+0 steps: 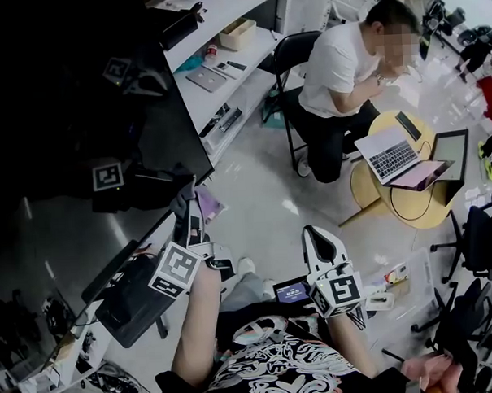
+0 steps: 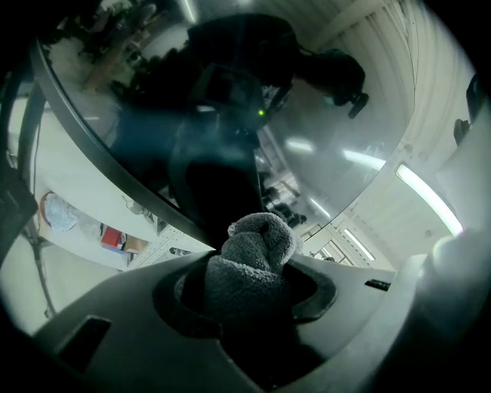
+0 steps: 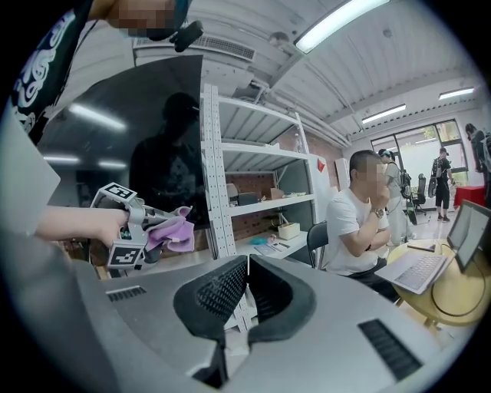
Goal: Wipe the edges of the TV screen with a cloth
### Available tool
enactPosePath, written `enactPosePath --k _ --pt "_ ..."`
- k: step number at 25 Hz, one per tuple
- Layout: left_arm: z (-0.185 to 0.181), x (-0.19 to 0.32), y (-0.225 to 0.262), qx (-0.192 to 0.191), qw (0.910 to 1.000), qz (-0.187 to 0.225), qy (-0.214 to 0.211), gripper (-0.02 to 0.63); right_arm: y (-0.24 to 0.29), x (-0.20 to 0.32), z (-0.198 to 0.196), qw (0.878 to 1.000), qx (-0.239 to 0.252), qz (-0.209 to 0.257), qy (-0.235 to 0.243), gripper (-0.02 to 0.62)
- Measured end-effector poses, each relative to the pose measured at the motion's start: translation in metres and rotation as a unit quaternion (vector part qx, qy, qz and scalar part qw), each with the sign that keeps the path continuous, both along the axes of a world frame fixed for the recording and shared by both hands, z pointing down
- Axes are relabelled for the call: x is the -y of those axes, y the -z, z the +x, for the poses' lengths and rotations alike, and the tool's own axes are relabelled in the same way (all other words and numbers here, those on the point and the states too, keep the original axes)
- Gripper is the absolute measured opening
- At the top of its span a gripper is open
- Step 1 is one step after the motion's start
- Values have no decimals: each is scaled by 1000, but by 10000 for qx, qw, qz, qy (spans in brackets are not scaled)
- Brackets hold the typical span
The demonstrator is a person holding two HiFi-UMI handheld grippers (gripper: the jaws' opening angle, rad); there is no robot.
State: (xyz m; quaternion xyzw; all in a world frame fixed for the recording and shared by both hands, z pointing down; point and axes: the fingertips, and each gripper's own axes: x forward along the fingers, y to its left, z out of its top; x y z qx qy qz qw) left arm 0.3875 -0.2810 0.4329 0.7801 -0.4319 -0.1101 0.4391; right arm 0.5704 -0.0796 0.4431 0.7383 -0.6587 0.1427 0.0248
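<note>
My left gripper [image 1: 188, 206] pinched the bunched cloth [image 2: 257, 249] just beside the TV's [image 1: 72, 134] lower edge, near its corner. My right gripper [image 3: 247, 288] hung well apart from the TV, its jaws pressed together on nothing.

No legible writing anywhere in the workroom.

Square black-and-white markers [image 1: 174, 270] on the cubes of the left tool [image 1: 187, 201] and right tool [image 1: 315, 236] carry patterns, not letters. The white print on the black shirt [image 1: 274, 369] and the small lit screen [image 1: 292, 292] cannot be read.
</note>
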Motion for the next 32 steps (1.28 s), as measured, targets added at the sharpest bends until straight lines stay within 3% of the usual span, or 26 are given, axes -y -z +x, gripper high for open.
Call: enactPosePath --k 32 --pt "59 20 -6 -182 9948 -107 -993 196 2 44 8 9993 152 -31 -329 31"
